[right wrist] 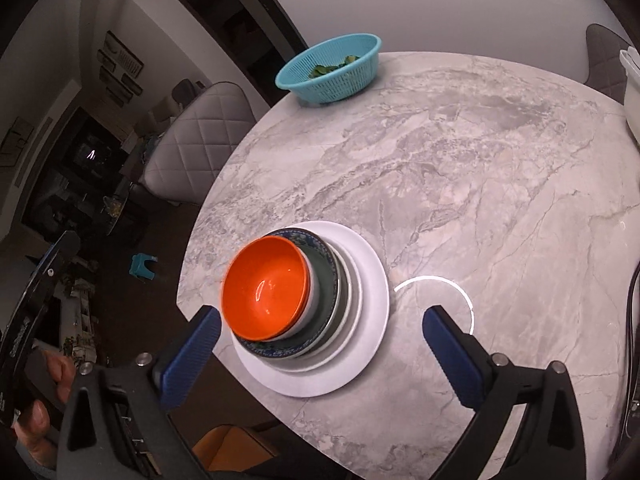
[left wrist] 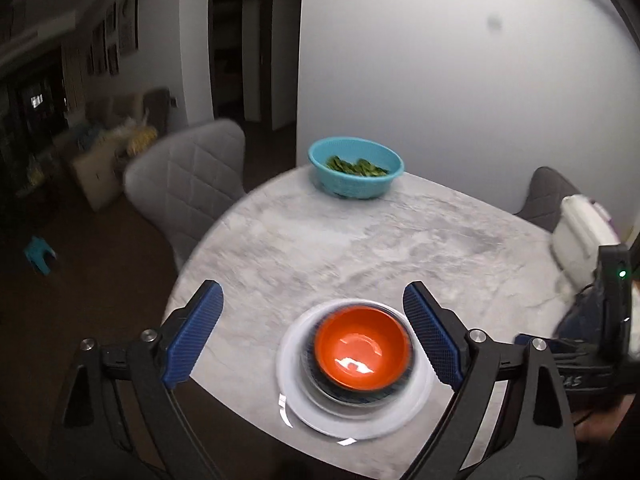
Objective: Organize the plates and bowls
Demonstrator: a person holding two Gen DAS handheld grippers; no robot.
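Note:
An orange bowl (left wrist: 362,350) (right wrist: 265,288) sits on top of a stack: a blue-patterned bowl (right wrist: 320,252), smaller plates, and a large white plate (left wrist: 400,416) (right wrist: 368,320) at the bottom. The stack stands near the front left edge of the round marble table (left wrist: 360,240) (right wrist: 460,168). My left gripper (left wrist: 314,336) is open and empty, above the stack, with its fingers on either side. My right gripper (right wrist: 322,342) is open and empty, its fingers straddling the stack's near side. The left gripper also shows at the left edge of the right wrist view (right wrist: 36,304).
A turquoise colander (left wrist: 355,168) (right wrist: 330,68) with green leaves stands at the table's far edge. A white container (left wrist: 580,236) (right wrist: 630,92) is at the right edge. Grey padded chairs (left wrist: 188,176) (right wrist: 200,140) stand around the table. A small teal stool (right wrist: 143,266) is on the floor.

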